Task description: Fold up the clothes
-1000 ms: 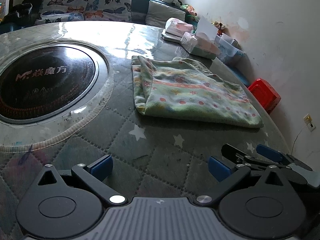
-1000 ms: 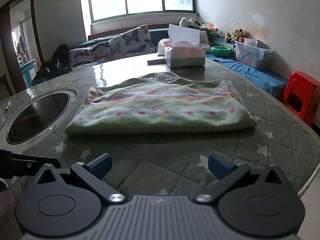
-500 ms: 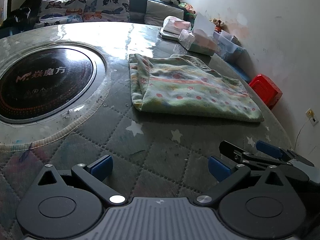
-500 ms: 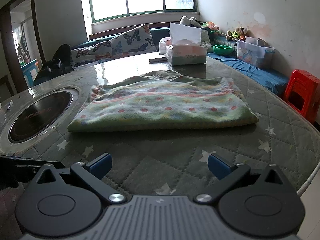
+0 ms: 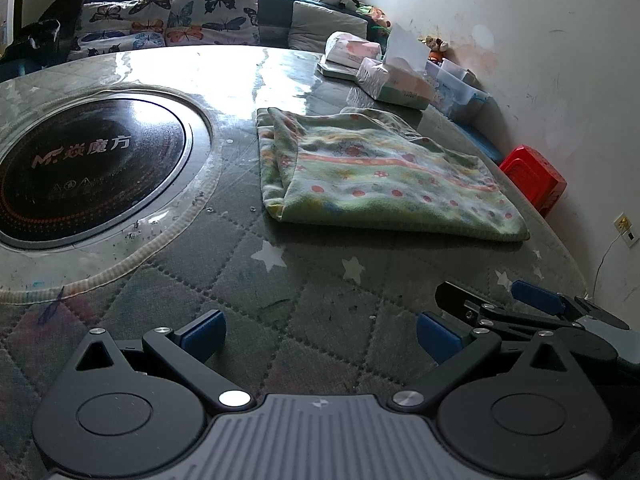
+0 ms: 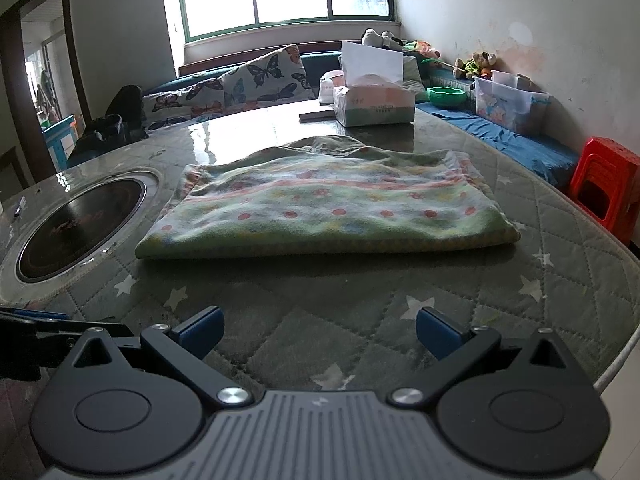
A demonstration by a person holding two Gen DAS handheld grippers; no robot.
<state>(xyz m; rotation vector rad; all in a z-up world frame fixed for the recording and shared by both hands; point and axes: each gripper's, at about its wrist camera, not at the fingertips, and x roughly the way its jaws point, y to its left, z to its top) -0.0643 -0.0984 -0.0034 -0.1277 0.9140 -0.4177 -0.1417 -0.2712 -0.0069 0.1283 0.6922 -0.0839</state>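
A green cloth with red dots and pink stripes (image 5: 376, 176) (image 6: 328, 208) lies folded flat on the quilted round table (image 5: 304, 296) (image 6: 360, 304). My left gripper (image 5: 320, 334) hovers open over the quilted cover, well short of the cloth's near edge, with nothing between its blue pads. My right gripper (image 6: 318, 330) is open too, facing the cloth's long folded edge from a short distance. The right gripper's blue-tipped fingers (image 5: 536, 300) show low on the right in the left wrist view.
A round black induction plate (image 5: 80, 168) (image 6: 80, 224) is set into the table left of the cloth. Tissue boxes (image 6: 372, 100) (image 5: 396, 80) stand beyond it. A red stool (image 6: 604, 184), a bench with cushions and storage boxes line the wall. The table's edge (image 6: 616, 364) runs close on the right.
Both grippers have drawn back slightly from the cloth and stayed open. The cloth itself has not moved.
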